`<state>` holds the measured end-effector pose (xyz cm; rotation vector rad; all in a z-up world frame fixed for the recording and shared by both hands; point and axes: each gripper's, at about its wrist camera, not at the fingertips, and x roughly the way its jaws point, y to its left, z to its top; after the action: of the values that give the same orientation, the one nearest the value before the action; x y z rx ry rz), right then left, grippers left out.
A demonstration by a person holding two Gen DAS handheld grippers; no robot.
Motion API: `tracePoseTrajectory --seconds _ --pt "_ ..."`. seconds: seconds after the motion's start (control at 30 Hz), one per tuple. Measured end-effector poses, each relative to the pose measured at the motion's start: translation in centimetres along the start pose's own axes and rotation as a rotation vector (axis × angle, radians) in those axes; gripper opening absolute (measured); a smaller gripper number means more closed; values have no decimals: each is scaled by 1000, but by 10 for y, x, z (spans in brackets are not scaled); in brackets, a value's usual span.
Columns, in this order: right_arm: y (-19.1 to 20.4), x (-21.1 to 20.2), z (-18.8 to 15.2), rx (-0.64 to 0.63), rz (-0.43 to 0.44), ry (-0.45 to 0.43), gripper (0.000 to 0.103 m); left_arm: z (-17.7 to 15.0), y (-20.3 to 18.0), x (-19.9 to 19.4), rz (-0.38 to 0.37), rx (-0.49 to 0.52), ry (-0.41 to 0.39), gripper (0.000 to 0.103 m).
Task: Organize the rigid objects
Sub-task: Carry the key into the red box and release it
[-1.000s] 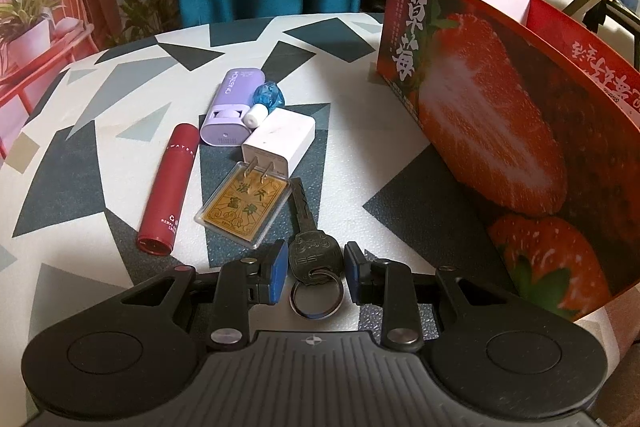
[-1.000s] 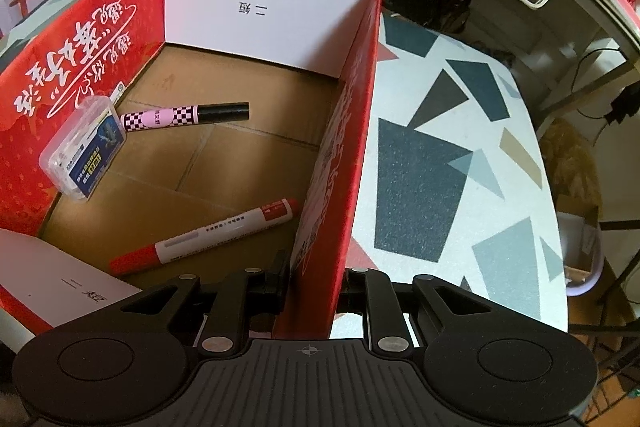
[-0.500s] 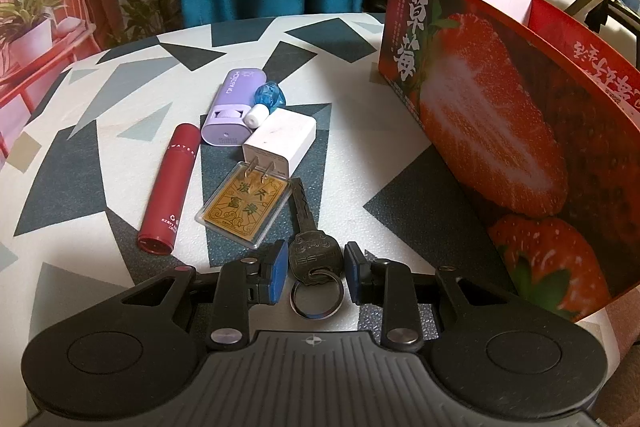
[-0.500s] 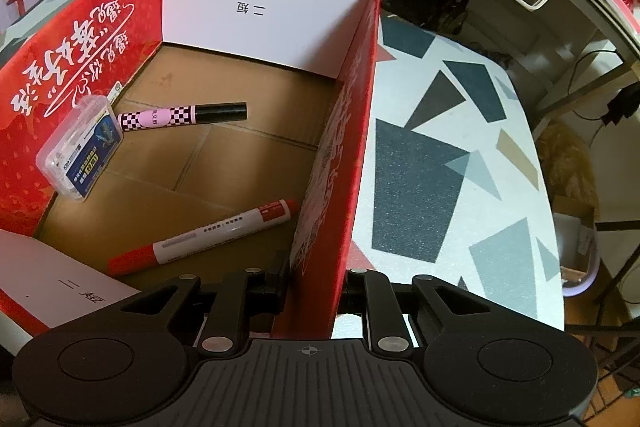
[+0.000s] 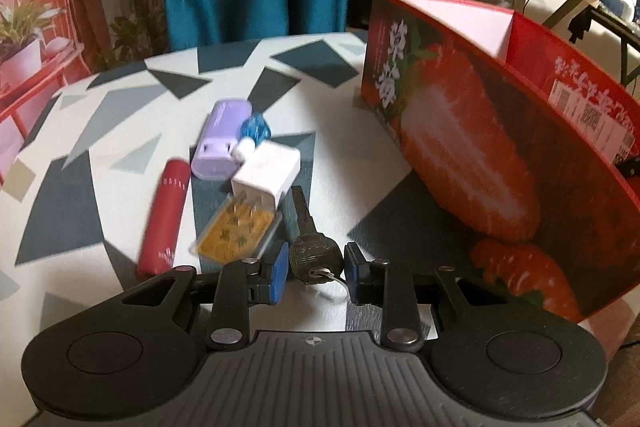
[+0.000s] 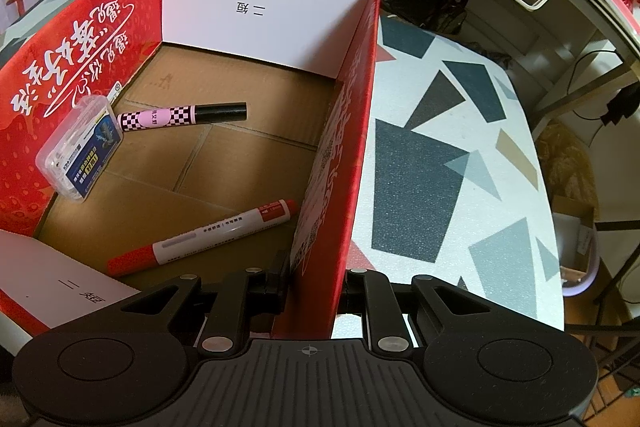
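The key (image 5: 310, 251) lies on the worktop (image 5: 120, 131) with its dark head between the blue pads of the left gripper (image 5: 316, 273). The jaws stand narrow around the head, but the blurred picture does not show if the pads press on it. A metal ring hangs from the head toward the camera. The blade of the key points away, beside a white charger (image 5: 267, 169) whose prongs rest over a clear case with a gold card (image 5: 236, 235). Behind the charger are a purple case (image 5: 220, 143) and a small blue bottle (image 5: 255, 129); a red tube (image 5: 166, 219) lies to the left.

The strawberry box (image 6: 348, 131) stands to the right. The right gripper (image 6: 314, 285) is clamped on its wall. Inside lie a red marker (image 6: 204, 239), a checkered pen (image 6: 180, 115) and a clear plastic case (image 6: 80, 151) leaning on the far wall.
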<state>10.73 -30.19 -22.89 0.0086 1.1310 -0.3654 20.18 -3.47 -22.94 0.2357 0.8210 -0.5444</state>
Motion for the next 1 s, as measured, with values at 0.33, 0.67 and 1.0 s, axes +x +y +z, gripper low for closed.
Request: tracePoseTrajectory --seconds 0.33,0.67,1.0 --pt "1 0 0 -5 -1 5 16 60 -8 -30 -86 22 -138 32" --pt "1 1 1 -12 1 10 16 128 -52 -38 -192 128 -259 32" --pt "1 2 3 -28 5 20 16 136 -81 16 -242 168 -168 32"
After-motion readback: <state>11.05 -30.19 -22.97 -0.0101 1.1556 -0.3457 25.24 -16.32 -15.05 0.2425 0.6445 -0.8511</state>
